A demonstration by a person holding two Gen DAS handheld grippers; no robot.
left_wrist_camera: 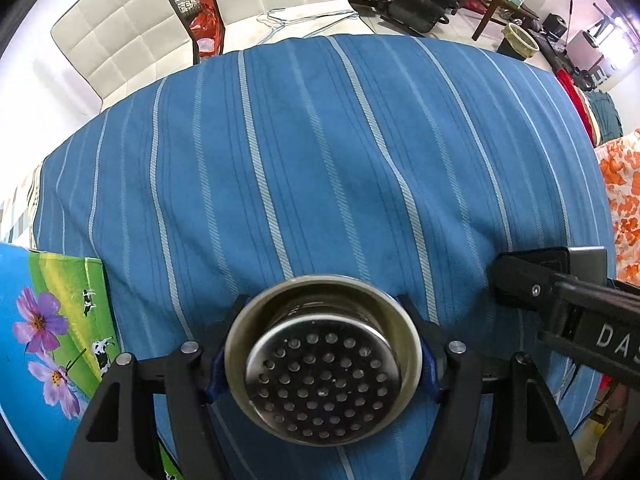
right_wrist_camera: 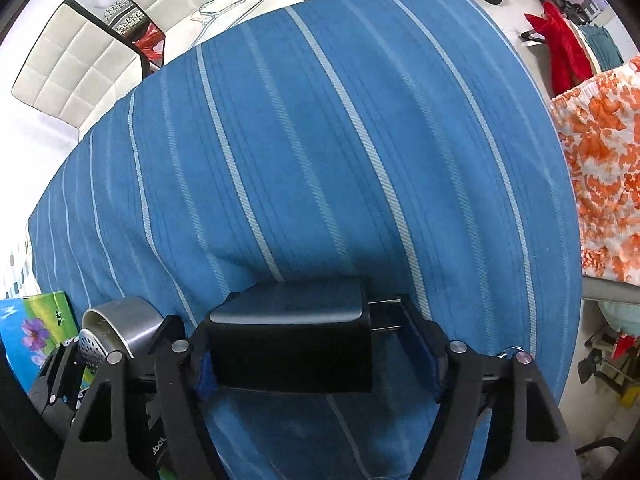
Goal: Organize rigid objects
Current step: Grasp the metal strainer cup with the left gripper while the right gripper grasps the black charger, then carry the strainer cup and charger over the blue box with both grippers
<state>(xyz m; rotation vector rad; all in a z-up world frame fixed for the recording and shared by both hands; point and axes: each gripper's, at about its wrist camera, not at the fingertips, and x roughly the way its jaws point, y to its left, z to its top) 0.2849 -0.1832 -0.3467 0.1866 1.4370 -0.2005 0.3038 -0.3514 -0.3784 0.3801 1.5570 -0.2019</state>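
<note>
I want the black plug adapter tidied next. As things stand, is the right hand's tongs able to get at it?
Probably yes: the black plug adapter already sits between the right tongs, on the blue striped cloth, nothing blocking it.

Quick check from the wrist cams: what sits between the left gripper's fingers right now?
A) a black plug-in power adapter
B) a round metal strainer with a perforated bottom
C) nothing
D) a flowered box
B: in the left wrist view the left gripper is closed on the round metal strainer, its blue pads pressing the rim on both sides.
</note>
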